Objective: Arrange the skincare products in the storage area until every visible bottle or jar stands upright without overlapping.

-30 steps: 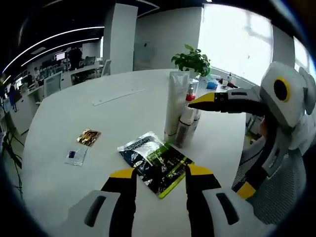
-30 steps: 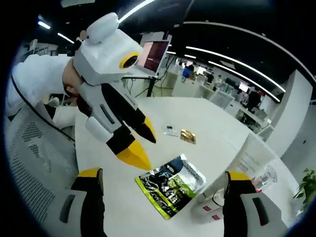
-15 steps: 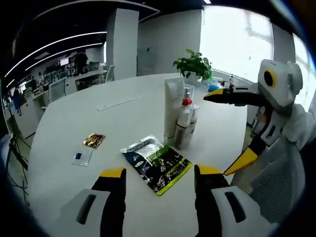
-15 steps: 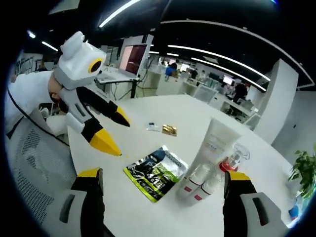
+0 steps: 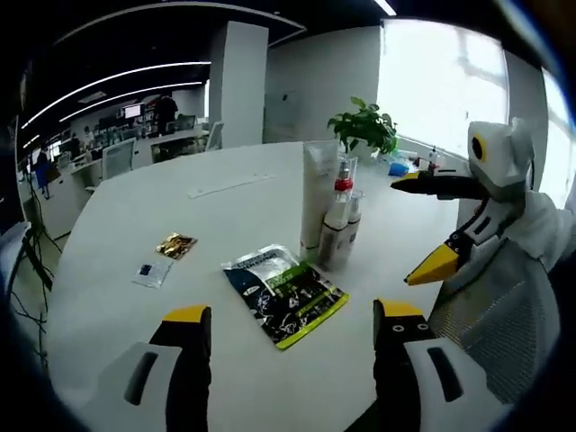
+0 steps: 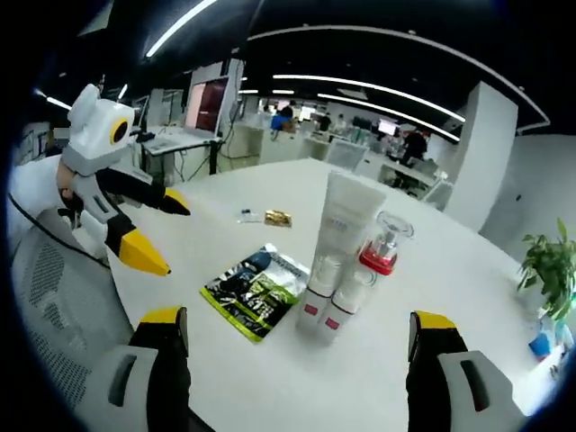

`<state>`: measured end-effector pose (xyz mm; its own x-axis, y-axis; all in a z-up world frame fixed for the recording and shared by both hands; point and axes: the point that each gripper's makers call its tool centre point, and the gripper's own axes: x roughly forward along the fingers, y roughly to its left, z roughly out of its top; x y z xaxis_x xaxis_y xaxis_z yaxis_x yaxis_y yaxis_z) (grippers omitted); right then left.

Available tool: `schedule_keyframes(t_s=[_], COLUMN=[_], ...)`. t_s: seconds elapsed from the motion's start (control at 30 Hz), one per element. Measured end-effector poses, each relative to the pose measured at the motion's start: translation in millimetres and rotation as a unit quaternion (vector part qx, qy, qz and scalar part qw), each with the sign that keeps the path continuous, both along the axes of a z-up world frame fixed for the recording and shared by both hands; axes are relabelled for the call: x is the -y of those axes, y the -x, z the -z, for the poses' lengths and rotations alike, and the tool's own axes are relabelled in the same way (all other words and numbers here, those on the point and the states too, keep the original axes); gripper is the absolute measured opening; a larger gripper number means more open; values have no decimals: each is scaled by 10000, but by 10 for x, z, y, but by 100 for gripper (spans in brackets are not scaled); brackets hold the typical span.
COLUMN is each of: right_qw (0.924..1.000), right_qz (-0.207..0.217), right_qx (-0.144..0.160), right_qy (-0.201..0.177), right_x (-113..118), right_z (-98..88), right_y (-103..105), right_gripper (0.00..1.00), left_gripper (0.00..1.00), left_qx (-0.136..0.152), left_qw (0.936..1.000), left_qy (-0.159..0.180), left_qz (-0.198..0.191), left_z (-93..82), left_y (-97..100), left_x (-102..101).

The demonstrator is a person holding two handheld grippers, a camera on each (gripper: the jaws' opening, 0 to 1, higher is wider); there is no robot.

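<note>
A tall white tube (image 5: 319, 192) stands upright on the round white table (image 5: 135, 207), cap down. Tight against it stand a pump bottle with a red collar (image 5: 337, 214) and a second small white bottle (image 5: 353, 220). In the right gripper view the same tube (image 6: 346, 225), red-collared pump (image 6: 378, 256) and two white bottles (image 6: 315, 301) stand in one upright cluster. A dark green pouch (image 5: 283, 292) (image 6: 252, 288) lies flat beside them. My left gripper (image 5: 290, 313) (image 6: 175, 234) and right gripper (image 6: 297, 319) (image 5: 407, 232) are both open, holding nothing and apart from the products.
A gold sachet (image 5: 175, 245) and a small clear sachet (image 5: 148, 270) lie on the table left of the pouch. A long white strip (image 5: 229, 184) lies farther back. A potted plant (image 5: 364, 126) stands at the far edge. A mesh chair back (image 6: 63, 297) is close by.
Both grippers have drawn back from the products. The right gripper, which was beside the pump bottle's top, now sits off to the side. The bottles, tube and pouch stay in place.
</note>
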<state>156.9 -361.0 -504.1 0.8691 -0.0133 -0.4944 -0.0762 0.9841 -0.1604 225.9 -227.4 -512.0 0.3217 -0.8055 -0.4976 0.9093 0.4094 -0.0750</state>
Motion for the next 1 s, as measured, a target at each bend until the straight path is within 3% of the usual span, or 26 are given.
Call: schedule_keyframes(t_s=[0.1,0.2,0.33,0.47,0.73,0.87,1.0], right_qw=[9998,9994,9996,9996,9990,9986,9985], right_qz=[129,139,150,105,-125,-178,-225], right_qx=[120,-172,81,138,75,48,35], right_qy=[-104,-259,-208,-211,-413,-505,-495], right_x=[19,-22,-29,-66,-212,-245,-258], right_z=[47,187,85,68,103,114,124], right_y=[58,139,78,74,57,58,58], right_gripper=[99,99,99,99,99,99,99], left_gripper=[75,78,82,86,93,96,99], left_qx=[-21,-127,-174,-148,-89,-250,-265], left_qw=[9998,9990,9975,9959,9943,9920,9923], left_qy=[81,119,242,383,401,686,599], left_qz=[-169,-414,-639,-806,-982,-1027,-1048], left_z=[21,52,45,10,-1,-55,-19], left_y=[-30,-47,-87,-119,-169,-163,-147], left_x=[-40,-124,-213,-278,-357,-321,-332])
